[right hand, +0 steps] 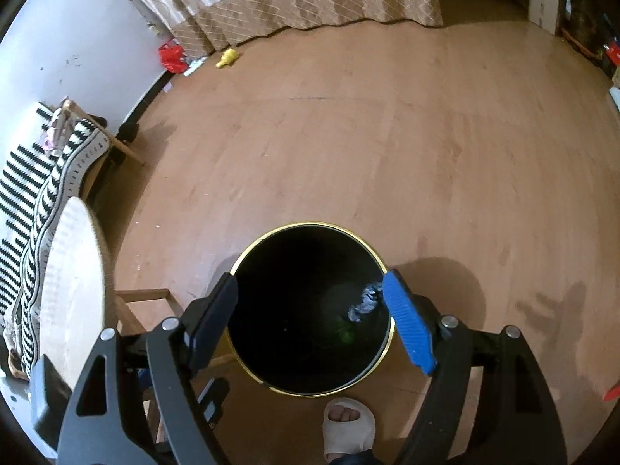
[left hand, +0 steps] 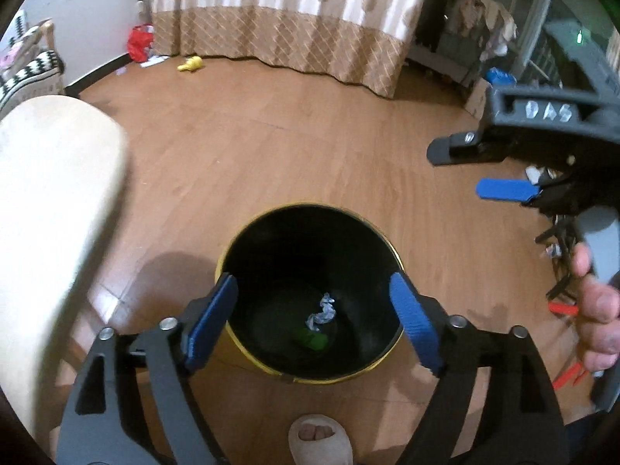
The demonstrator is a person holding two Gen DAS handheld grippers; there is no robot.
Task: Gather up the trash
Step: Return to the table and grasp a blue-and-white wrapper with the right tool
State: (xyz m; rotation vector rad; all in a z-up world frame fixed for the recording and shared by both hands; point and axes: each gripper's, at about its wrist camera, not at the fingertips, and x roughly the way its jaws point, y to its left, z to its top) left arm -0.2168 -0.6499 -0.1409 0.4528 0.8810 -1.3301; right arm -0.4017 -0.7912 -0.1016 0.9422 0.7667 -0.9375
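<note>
I hold both claws above the round black trash bin with yellow rim (left hand: 228, 329), and both are released, with nothing between the pads. The left gripper (left hand: 312, 323) and the right gripper (right hand: 310, 319) each frame the bin mouth. The crumpled white paper (left hand: 321, 312) lies at the bottom beside 1 green scrap (left hand: 312, 340). Remaining trash, like the small yellow object (left hand: 190, 64), lies far ahead near the curtain (left hand: 294, 35); I cannot tell which hand is nearer.
</note>
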